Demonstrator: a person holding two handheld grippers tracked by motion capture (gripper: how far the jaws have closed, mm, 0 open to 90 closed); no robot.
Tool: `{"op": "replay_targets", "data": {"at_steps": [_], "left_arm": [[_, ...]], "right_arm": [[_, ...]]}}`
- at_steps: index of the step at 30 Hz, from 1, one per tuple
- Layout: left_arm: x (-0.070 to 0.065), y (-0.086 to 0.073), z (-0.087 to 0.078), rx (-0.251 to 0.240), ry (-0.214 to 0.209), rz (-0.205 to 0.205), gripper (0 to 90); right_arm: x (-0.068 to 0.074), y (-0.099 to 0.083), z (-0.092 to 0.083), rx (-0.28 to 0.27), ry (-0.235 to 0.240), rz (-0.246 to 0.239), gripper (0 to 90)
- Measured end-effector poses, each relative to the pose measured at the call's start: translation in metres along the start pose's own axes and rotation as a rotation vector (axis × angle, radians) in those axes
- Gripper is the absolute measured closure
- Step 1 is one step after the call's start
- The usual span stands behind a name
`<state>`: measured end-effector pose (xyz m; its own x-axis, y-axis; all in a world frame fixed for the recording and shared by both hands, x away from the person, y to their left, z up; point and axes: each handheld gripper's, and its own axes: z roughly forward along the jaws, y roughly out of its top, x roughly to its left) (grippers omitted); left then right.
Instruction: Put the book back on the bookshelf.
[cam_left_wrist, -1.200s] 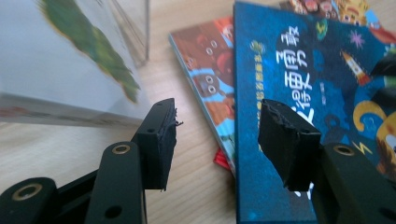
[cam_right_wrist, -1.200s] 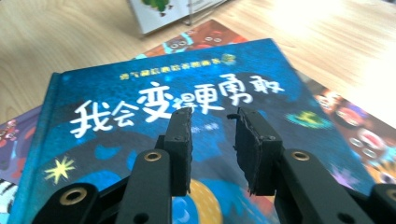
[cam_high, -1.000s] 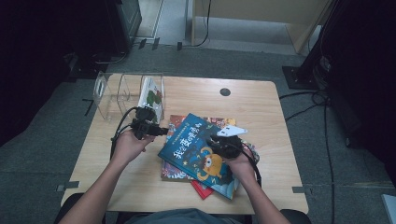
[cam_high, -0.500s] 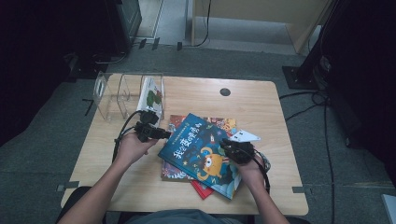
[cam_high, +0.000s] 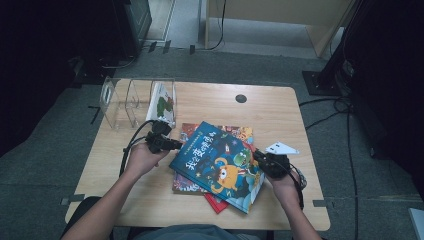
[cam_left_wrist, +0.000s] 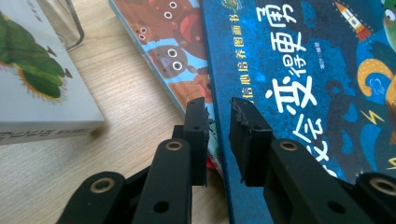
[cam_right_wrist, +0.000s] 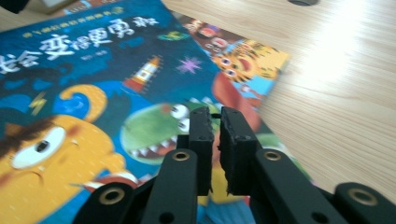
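**Both grippers closing at the edges of the blue book**

Since the earlier frame our right gripper (cam_high: 262, 159) has slid along the right edge of the blue book (cam_high: 220, 165), and the jaws of both grippers have just been closing. From above, we see the blue book lying tilted on top of a small pile of picture books (cam_high: 235, 136) in the middle of the table (cam_high: 280, 110). Our left gripper (cam_high: 176, 144) sits at the book's left edge; its jaws stand narrowly apart with that edge between them. Our right gripper's jaws are almost pressed together over the right edge; we cannot tell whether they pinch it. A clear rack (cam_high: 122, 100) at the back left holds one white book (cam_high: 162, 102).
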<state>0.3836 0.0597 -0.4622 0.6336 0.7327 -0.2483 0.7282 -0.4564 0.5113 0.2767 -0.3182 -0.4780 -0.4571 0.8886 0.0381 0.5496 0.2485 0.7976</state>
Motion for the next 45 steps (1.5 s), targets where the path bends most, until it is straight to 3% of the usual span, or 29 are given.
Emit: {"op": "replay_targets", "data": {"at_steps": [2,6,14,17,24,27,30,32,34,36,42,45], "left_arm": [[0.001,-0.001,0.002,0.004,0.000,0.003,79.5],[0.006,-0.007,0.008,0.004,-0.016,-0.032,82.2],[0.004,-0.012,0.010,0.013,0.034,0.022,85.9],[0.005,-0.014,0.012,0.020,0.033,0.015,86.0],[0.009,-0.017,0.013,0.023,0.015,-0.001,86.1],[0.008,-0.018,0.013,0.016,0.011,-0.012,86.2],[0.007,-0.019,0.013,0.028,0.018,0.004,86.9],[0.006,-0.020,0.012,0.025,0.017,0.003,86.8],[0.006,-0.021,0.012,0.027,0.017,0.005,86.8],[0.005,-0.022,0.012,0.030,0.016,0.010,86.8],[0.002,-0.024,0.011,0.028,0.022,0.013,88.0],[0.001,-0.026,0.011,0.031,0.022,-0.007,88.6]], "right_arm": [[-0.005,-0.003,-0.004,-0.002,-0.021,0.001,88.2],[-0.012,-0.009,-0.010,0.001,-0.055,0.003,89.2],[-0.030,-0.023,-0.015,0.052,-0.072,0.049,89.5],[-0.032,-0.025,-0.015,0.073,-0.069,0.069,89.8],[-0.028,-0.025,-0.012,0.097,-0.035,0.058,89.8],[-0.031,-0.026,-0.015,0.107,-0.057,0.078,89.9],[-0.035,-0.027,-0.016,0.106,-0.052,0.115,90.0],[-0.035,-0.027,-0.017,0.114,-0.067,0.110,90.0],[-0.037,-0.028,-0.018,0.144,-0.081,0.118,90.0],[-0.038,-0.031,-0.017,0.170,-0.065,0.126,90.0],[-0.042,-0.029,-0.015,0.147,-0.044,0.148,90.0],[-0.043,-0.027,-0.012,0.146,-0.048,0.145,90.0]]}}
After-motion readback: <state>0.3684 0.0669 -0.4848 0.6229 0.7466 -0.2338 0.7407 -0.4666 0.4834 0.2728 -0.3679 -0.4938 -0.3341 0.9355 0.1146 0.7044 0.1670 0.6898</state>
